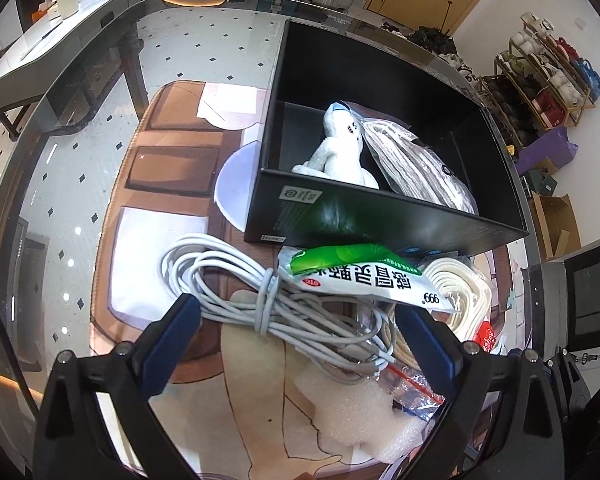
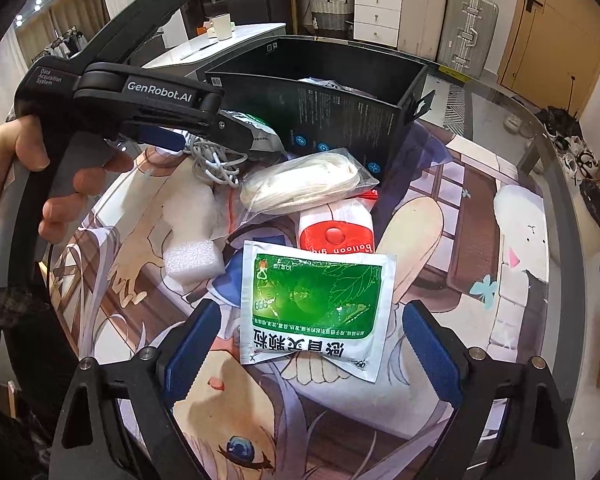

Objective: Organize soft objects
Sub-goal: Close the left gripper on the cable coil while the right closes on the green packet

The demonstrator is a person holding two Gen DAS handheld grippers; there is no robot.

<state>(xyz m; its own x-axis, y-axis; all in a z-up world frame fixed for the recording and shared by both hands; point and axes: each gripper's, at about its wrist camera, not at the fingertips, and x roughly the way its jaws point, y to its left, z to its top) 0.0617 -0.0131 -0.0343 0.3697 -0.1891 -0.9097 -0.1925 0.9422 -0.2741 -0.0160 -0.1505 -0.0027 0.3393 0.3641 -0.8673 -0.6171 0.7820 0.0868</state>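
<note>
A black box [image 1: 380, 216] holds a grey plush toy [image 1: 336, 152] and a bagged grey cloth [image 1: 416, 164]; it also shows in the right wrist view [image 2: 340, 116]. In front of it lie a coiled grey cable [image 1: 260, 300], a green-and-white sachet [image 1: 364, 276], a bagged cream cord [image 1: 464, 292] and white foam [image 1: 360, 420]. My left gripper [image 1: 300, 332] is open, its jaws on either side of the cable. My right gripper [image 2: 312, 340] is open around another green sachet [image 2: 316, 304] lying on the mat. Beyond it are a red-and-white balloon packet [image 2: 336, 232], the bagged cord [image 2: 300, 188] and foam [image 2: 194, 260].
The items lie on a printed mat [image 2: 460, 216] under a round glass table [image 1: 80, 80]. The left gripper's body [image 2: 140, 100], held by a hand, crosses the upper left of the right wrist view. A white desk [image 1: 52, 40] stands beyond the table.
</note>
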